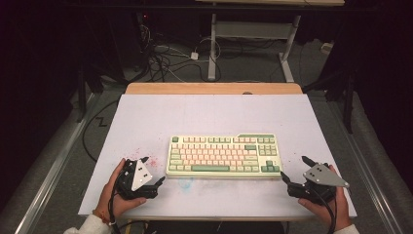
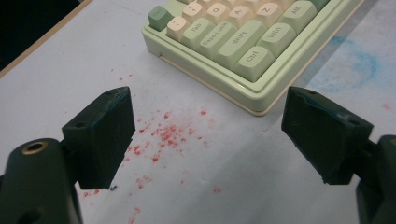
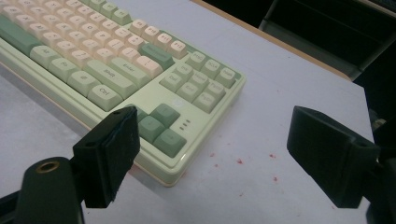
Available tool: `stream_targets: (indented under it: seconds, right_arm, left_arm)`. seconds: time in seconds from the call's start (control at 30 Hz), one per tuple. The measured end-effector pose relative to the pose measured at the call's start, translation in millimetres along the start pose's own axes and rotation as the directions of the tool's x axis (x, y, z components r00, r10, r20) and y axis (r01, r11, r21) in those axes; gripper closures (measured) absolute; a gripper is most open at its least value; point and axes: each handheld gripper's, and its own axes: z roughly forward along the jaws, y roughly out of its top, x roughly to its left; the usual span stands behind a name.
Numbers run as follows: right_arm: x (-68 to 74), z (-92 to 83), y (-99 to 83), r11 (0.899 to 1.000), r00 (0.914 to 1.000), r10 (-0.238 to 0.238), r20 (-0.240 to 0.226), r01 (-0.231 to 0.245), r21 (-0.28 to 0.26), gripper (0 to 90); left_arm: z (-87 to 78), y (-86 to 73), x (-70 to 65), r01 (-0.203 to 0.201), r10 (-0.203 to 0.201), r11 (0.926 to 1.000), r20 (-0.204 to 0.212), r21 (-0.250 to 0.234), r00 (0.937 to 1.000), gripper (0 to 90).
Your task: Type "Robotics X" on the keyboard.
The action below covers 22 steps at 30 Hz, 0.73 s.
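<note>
The keyboard [image 1: 224, 156] looks rigid and fairly heavy; both tools [image 1: 155, 186] [image 1: 292, 170], jaws apart, should grip its short ends.

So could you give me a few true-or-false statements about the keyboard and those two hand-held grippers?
1. The keyboard lies flat on the white table, between the two grippers. True.
2. The left hand-held gripper is clamped on the keyboard's corner. False: its jaws are wide apart, holding nothing, short of the corner.
3. Red specks mark the table near the left gripper. True.
4. The right hand-held gripper is shut. False: it is open, beside the keyboard's arrow-key corner.
5. The keyboard's keys are black. False: they are green and cream.
</note>
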Motion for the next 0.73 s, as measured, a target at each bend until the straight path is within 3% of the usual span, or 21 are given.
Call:
stream_targets:
  seconds: [0.73]
  right_arm:
    - [-1.4,5.2,-2.7,1.0,1.0,0.002,-0.005,-0.002,0.021,18.0]
  left_arm:
    - [4.8,0.6,1.1,0.007,-0.007,0.9999,0.01,0.013,0.9999,16.0]
